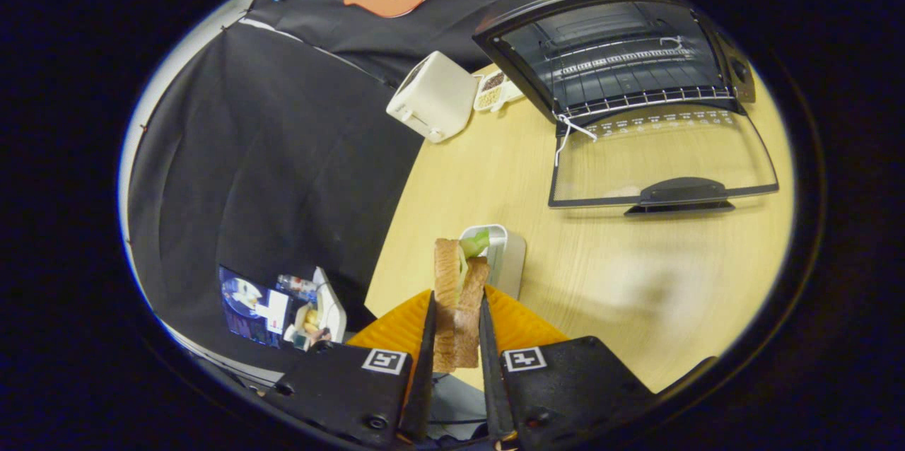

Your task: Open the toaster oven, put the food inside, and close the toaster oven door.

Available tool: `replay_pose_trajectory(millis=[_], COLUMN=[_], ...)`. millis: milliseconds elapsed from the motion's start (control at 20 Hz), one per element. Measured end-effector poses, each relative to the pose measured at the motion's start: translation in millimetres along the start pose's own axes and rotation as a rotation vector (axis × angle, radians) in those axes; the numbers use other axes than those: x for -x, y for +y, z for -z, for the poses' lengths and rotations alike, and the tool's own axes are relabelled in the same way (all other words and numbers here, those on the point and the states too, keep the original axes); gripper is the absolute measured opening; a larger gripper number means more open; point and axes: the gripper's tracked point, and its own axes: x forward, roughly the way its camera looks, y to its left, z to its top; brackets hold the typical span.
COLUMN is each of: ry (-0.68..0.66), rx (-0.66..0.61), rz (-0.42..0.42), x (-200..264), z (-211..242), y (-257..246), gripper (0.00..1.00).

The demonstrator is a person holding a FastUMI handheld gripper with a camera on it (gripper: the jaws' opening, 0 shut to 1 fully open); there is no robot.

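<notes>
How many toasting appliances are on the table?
2: the toaster oven, door open, far beyond the gripper shut on the sandwich; a white pop-up toaster beside it.

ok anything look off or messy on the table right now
Mostly tidy. One oddity: a white string hangs loose from the toaster oven rack's corner over the open door. The fingers grip the sandwich, lettuce sticking out on top.

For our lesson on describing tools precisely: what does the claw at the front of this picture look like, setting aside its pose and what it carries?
The claw has two blocky black housings, each bearing a square black-and-white marker. Ribbed wedge-shaped panels sit ahead of the housings, and two thin flat fingers run forward between them. Round screws show on the housings.
</notes>
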Motion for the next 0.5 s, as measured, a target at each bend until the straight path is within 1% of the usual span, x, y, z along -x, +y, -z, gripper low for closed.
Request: replay_pose_trajectory(millis=[100, 250, 400, 500], ry=[-0.048, -0.169, -0.287, -0.416], rx=[-0.057, -0.160, -0.196, -0.228], rz=[-0.051, -0.126, -0.180, -0.230], x=[8.4, 23.4, 35.4, 53.2], z=[-12.6, -42.5, -70.7, -99.1], y=[3.9, -0.6, -12.2, -26.4], gripper=[0.37, 0.36, 0.36, 0.36])
